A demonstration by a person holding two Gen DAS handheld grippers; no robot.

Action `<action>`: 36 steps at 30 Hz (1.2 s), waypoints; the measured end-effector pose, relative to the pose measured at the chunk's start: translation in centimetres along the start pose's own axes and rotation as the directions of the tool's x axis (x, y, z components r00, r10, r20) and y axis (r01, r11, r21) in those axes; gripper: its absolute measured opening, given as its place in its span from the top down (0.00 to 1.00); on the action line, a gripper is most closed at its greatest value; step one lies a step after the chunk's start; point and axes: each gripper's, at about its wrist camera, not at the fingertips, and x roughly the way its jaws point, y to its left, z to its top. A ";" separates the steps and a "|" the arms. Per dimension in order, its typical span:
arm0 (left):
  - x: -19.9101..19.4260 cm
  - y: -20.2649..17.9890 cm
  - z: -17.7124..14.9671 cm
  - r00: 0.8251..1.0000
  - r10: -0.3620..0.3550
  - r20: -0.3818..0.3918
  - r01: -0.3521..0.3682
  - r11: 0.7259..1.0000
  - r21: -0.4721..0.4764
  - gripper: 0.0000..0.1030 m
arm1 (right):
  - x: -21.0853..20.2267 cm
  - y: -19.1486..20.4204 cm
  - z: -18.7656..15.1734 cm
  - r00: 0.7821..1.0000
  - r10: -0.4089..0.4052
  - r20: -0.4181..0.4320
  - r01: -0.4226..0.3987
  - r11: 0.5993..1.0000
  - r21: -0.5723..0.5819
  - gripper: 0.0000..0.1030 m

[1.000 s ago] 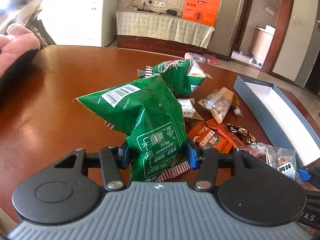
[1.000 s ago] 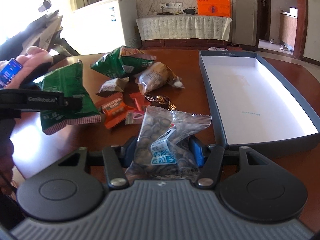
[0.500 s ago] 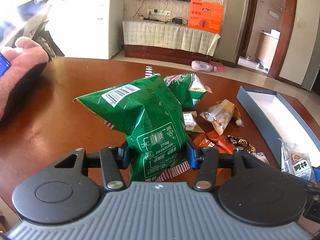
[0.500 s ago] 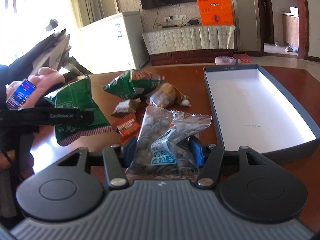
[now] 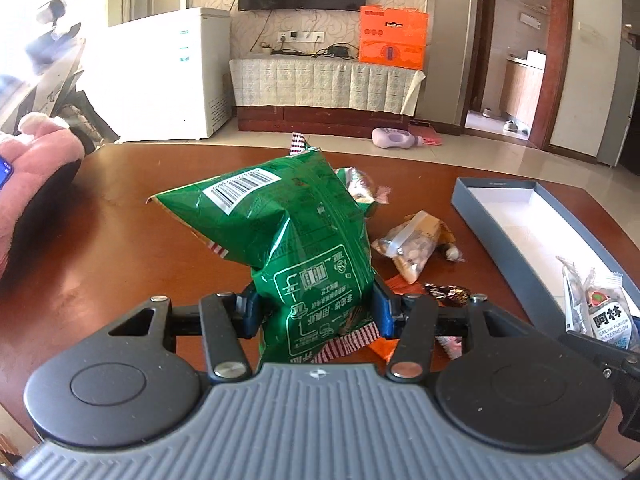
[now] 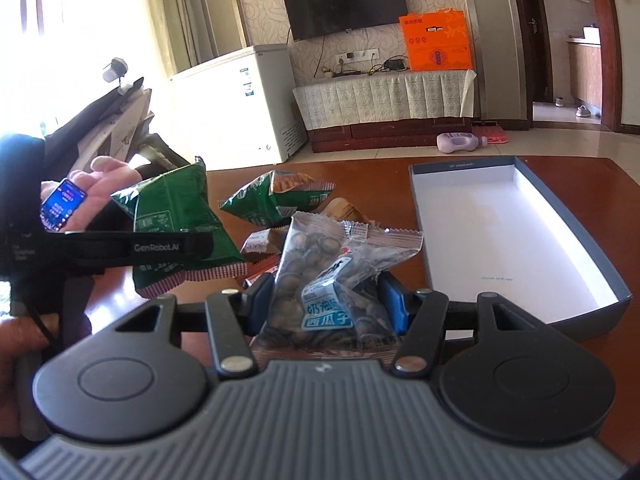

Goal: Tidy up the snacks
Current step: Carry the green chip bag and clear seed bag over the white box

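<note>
Basically early stage: box on the table has nothing in it (white floor bare in both views), so nothing is sorted yet.

Left gripper clamps a green bag by its lower end, held off the table, left of the box. Right gripper clamps a clear seed pack, just left of the box's near corner, also lifted. Both look like carries toward the box (my read, not a given).

Left to do, all in a pile left of the box: second green bag, nut pack, dark candy, orange wrappers plus a small pack.

Hard to tell:
- pile is mostly masked by the held bags, count unclear
- orange wrappers only show as slivers under the left gripper
- box's near right corner is cut off in the left view
- a hand with a phone at far left, its role unclear
</note>
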 end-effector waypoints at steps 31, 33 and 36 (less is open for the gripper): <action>3.8 -13.1 4.4 0.984 -0.174 0.045 0.167 0.978 0.125 0.43 | -0.5 -7.9 2.0 0.989 -0.149 0.002 0.149 0.988 -0.027 0.42; 4.4 -14.2 4.6 0.982 -0.187 0.038 0.181 0.975 0.127 0.43 | -0.2 -8.5 1.8 0.988 -0.157 -0.007 0.157 0.987 -0.020 0.42; 5.4 -15.7 4.8 0.979 -0.201 0.031 0.196 0.972 0.132 0.43 | 0.3 -8.9 1.4 0.984 -0.177 -0.024 0.176 0.984 -0.021 0.42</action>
